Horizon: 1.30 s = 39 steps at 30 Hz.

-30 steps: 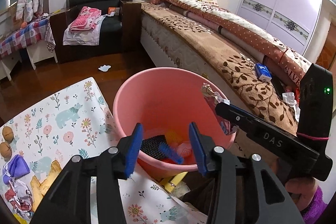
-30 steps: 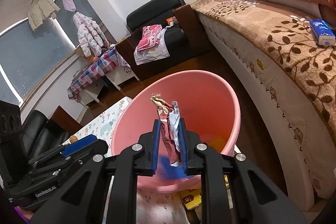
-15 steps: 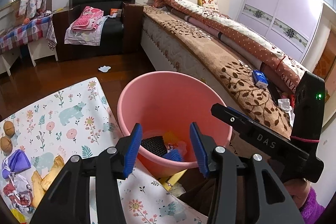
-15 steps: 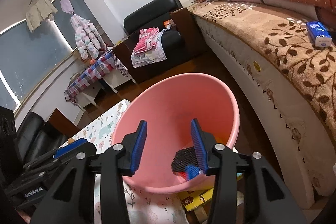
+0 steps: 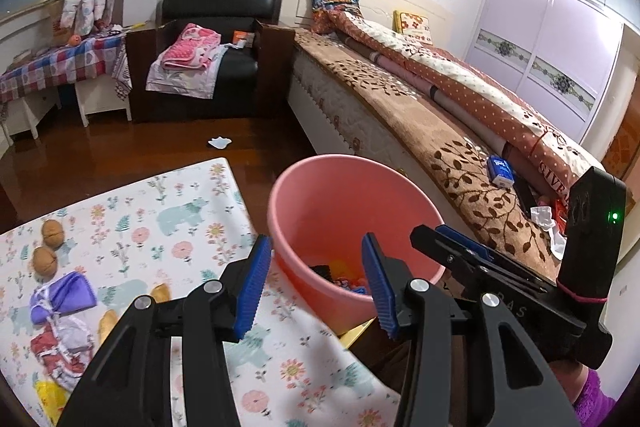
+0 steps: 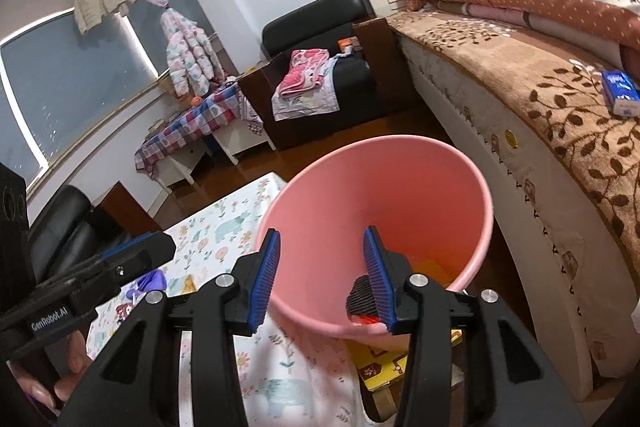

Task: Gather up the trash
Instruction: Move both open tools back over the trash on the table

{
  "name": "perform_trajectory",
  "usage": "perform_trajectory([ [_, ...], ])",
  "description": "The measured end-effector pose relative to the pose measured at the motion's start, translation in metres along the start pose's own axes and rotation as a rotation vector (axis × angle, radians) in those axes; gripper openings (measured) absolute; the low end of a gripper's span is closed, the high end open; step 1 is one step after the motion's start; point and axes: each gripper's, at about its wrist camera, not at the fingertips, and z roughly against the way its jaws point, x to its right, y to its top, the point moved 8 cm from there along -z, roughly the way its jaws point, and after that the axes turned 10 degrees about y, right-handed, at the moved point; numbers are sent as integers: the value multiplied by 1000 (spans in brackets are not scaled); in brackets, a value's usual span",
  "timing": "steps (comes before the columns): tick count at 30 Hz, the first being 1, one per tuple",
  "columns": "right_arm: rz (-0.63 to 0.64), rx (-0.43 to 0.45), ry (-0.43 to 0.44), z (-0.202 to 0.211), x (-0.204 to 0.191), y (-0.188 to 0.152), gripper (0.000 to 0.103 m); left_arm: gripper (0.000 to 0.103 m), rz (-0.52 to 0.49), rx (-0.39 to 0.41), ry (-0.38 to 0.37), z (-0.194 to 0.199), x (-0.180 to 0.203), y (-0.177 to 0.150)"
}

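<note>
Scraps of paper and walnuts (image 5: 48,245) are seen on the floral tablecloth (image 5: 192,211) left of the round pink plastic bucket (image 6: 476,187), over which the left gripper (image 5: 316,283) and the just-opened right gripper (image 6: 320,275) are held parted and empty.

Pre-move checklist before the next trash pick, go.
1. Right gripper empty: ok, jaws have just been opening, nothing between them.
2. Left gripper empty and open: ok.
3. Pink bucket upright beside the table: ok.
4. Trash left on the floral tablecloth: ok, purple wrapper, red-and-white wrapper and two walnuts remain.
5. Dropped piece landed in the bucket: cannot tell, the contents at the bottom are mostly hidden.
6. Path to the wrappers clear for the left gripper: ok, nothing stands between.
</note>
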Motion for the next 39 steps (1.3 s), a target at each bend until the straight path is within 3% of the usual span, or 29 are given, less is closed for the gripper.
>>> perform_trajectory([
  [11, 67, -25, 47, 2, -45, -12, 44, 46, 50, 46, 96, 49, -65, -10],
  [18, 104, -52, 71, 0, -67, -21, 44, 46, 90, 85, 195, 89, -124, -17],
  [23, 130, -70, 89, -1, -80, -28, 44, 46, 175, 104, 282, 120, -178, -27],
  [31, 161, -111, 125, -9, -100, -42, 44, 46, 258, 68, 402, 152, -239, -68],
  [39, 196, -187, 174, -20, -120, -68, 44, 46, 250, -42, 402, 145, -243, -127],
])
